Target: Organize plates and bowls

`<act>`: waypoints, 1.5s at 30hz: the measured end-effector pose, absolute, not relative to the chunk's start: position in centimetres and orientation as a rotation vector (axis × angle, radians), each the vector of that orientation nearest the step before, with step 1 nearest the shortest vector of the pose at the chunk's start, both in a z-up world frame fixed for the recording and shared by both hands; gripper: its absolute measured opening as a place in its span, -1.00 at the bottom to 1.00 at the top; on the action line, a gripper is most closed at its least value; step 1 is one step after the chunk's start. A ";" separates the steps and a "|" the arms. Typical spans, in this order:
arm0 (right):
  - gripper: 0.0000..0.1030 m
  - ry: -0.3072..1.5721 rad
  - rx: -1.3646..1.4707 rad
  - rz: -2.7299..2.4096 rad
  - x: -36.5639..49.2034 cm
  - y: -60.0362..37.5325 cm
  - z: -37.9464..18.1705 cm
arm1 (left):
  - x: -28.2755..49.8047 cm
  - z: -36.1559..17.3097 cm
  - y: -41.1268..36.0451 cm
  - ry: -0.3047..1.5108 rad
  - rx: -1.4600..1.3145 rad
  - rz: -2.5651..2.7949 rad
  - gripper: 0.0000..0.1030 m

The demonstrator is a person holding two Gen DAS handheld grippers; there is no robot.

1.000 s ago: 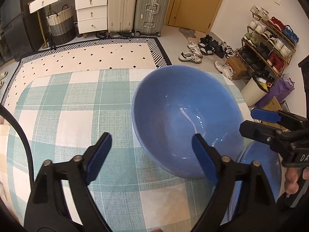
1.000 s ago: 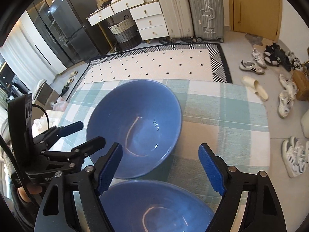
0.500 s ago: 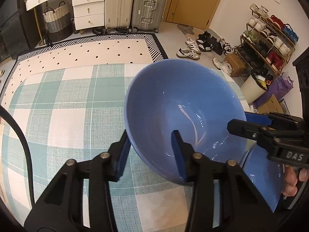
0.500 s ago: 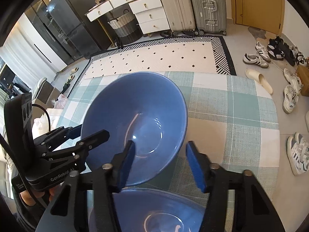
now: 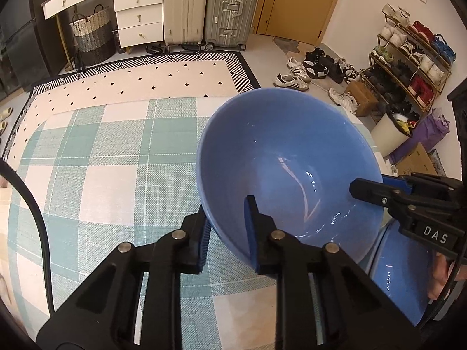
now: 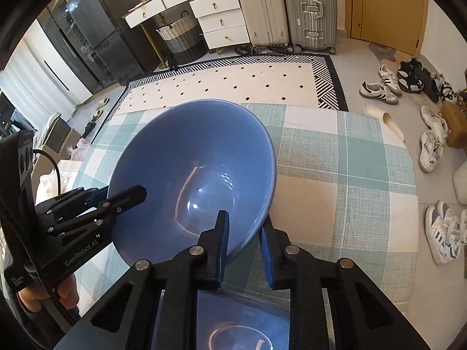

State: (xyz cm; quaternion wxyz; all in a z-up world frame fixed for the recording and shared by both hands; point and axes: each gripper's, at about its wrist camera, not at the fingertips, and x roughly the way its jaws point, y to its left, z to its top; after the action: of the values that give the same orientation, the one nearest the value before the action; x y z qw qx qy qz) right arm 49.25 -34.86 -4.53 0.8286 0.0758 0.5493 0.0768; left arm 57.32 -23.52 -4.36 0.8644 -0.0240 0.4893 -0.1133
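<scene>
Checked cloth (image 5: 96, 157) in pale green and cream covers the table, coarse-woven, with a black-bordered rug (image 5: 140, 78) on the floor beyond. Seen from the left wrist: two hard-shell suitcases (image 5: 210, 5) stand against the far wall beside white drawers (image 5: 137, 14) and one woven basket (image 5: 92, 38); a shoe rack (image 5: 408, 55) fills the right side. Two glossy blue bowls show here. The large bowl (image 5: 280, 157) sits tilted, and the left gripper (image 5: 227, 236) is closing on its near rim, one blue pad inside, one outside. The second bowl (image 5: 400, 265) lies low at the right, partly hidden.

From the right wrist, a dark fridge (image 6: 96, 38) stands at the left and loose shoes (image 6: 379, 90) scatter the floor. The right gripper (image 6: 245, 242) is clamped on the large bowl's (image 6: 192, 169) opposite rim; the second bowl (image 6: 239, 323) sits directly beneath it.
</scene>
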 end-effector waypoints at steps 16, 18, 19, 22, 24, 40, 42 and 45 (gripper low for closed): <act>-0.60 1.084 0.133 0.170 47.1 -33.5 -0.1 | 53.4 0.7 -22.5 0.926 -0.046 -0.232 -0.65; -0.60 1.072 0.131 0.172 46.7 -33.4 0.6 | 52.7 1.6 -22.4 0.913 -0.044 -0.230 -0.65; -0.60 1.067 0.128 0.172 46.5 -33.3 1.0 | 52.3 2.0 -22.5 0.907 -0.043 -0.229 -0.65; -0.60 1.045 0.114 0.175 45.6 -32.9 2.3 | 51.3 3.3 -22.4 0.888 -0.041 -0.229 -0.65; -0.60 1.035 0.114 0.177 45.0 -32.8 3.1 | 50.5 4.3 -22.4 0.877 -0.043 -0.232 -0.65; -0.60 0.975 0.101 0.155 39.8 -32.0 8.6 | 43.9 11.1 -24.0 0.816 -0.030 -0.253 -0.65; -0.60 0.970 0.096 0.150 39.1 -31.9 9.2 | 42.9 11.8 -24.2 0.809 -0.030 -0.256 -0.65; -0.60 0.961 0.093 0.144 38.0 -31.9 10.0 | 41.6 12.8 -24.7 0.800 -0.029 -0.262 -0.65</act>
State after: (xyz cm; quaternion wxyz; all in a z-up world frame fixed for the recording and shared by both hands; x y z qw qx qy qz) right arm 38.01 -31.89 10.01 0.8833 0.0448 0.4615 0.0692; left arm 41.56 -24.67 12.81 0.9127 -0.0140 0.3881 -0.1271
